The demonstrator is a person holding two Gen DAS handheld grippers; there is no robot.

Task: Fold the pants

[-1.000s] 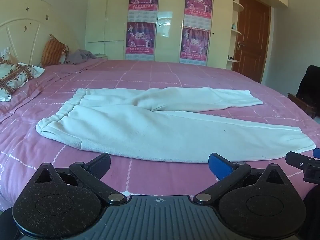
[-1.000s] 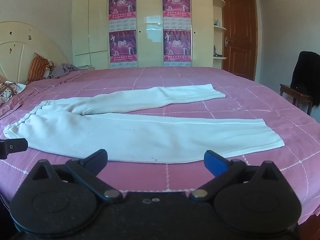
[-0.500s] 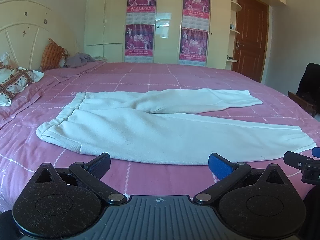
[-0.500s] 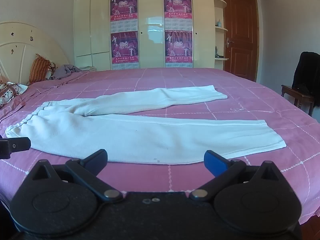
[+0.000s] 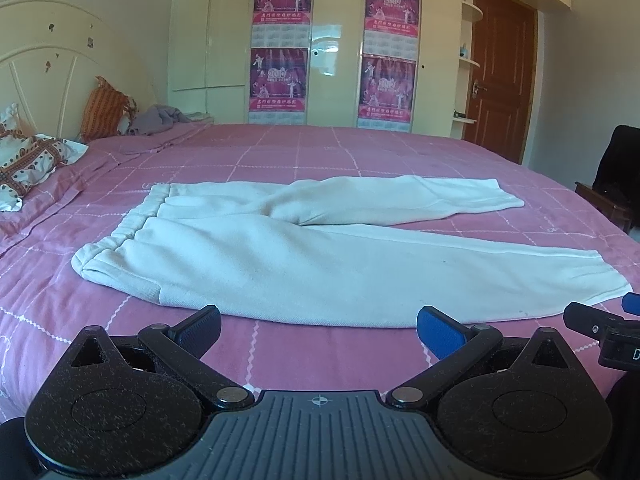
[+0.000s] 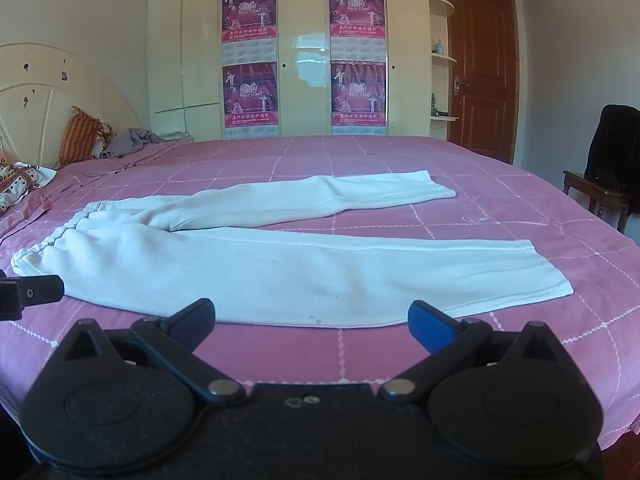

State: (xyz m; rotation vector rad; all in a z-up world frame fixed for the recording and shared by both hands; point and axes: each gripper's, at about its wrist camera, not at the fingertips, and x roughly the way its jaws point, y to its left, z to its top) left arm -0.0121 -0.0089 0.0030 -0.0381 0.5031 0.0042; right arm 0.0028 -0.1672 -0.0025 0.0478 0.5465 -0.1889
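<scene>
With the cream fleece pants (image 5: 328, 264) spread flat on the pink checked bedspread (image 5: 304, 160), both the left gripper (image 5: 318, 326) and right gripper (image 6: 310, 320), jaws apart and empty, should pinch waistband and near cuff cleanly.

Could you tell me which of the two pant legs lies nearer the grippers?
The longer-looking, straight leg, whose hem ends by the bed's near edge. The other leg angles away behind it, toward the wardrobe.
</scene>
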